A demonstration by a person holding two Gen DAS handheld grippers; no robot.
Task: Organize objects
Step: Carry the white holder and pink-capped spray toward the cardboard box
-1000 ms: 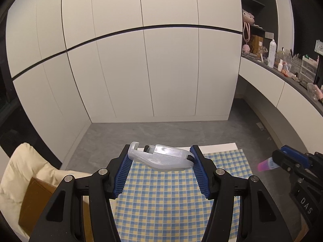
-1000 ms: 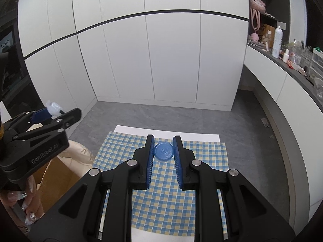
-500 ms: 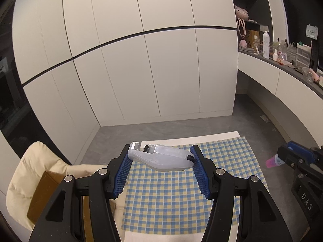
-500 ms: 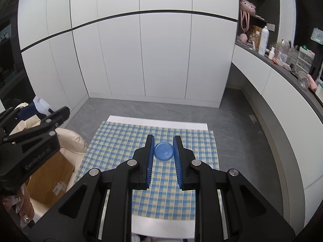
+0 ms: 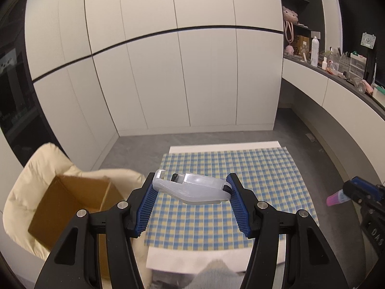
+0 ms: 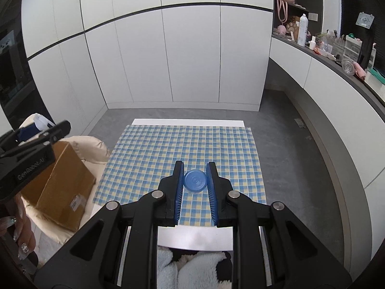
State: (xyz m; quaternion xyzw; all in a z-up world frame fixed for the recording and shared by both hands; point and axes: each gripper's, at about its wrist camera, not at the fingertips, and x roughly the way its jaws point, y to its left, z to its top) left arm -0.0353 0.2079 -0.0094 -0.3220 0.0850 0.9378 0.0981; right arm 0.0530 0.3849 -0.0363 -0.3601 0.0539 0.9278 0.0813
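Observation:
My left gripper (image 5: 192,189) is shut on a pale grey plastic device (image 5: 192,187), held crosswise high above the blue and yellow checked cloth (image 5: 223,168). My right gripper (image 6: 195,180) is shut on a small bottle with a round blue cap (image 6: 195,181), also held above the cloth (image 6: 182,147). In the left wrist view the bottle shows pink (image 5: 336,197) at the right edge. An open cardboard box (image 5: 72,207) sits on a cream cushion (image 5: 36,168) left of the table; it also shows in the right wrist view (image 6: 62,187).
The cloth lies on a white table (image 6: 192,121) over a grey floor. White cupboards fill the back wall. A curved counter (image 6: 336,65) at the right carries bottles and clutter. A fluffy white garment (image 6: 192,267) shows below the table edge.
Both grippers have risen and pulled back from the table, each still holding its object. The left one has shifted left, so the cardboard box has come into view.

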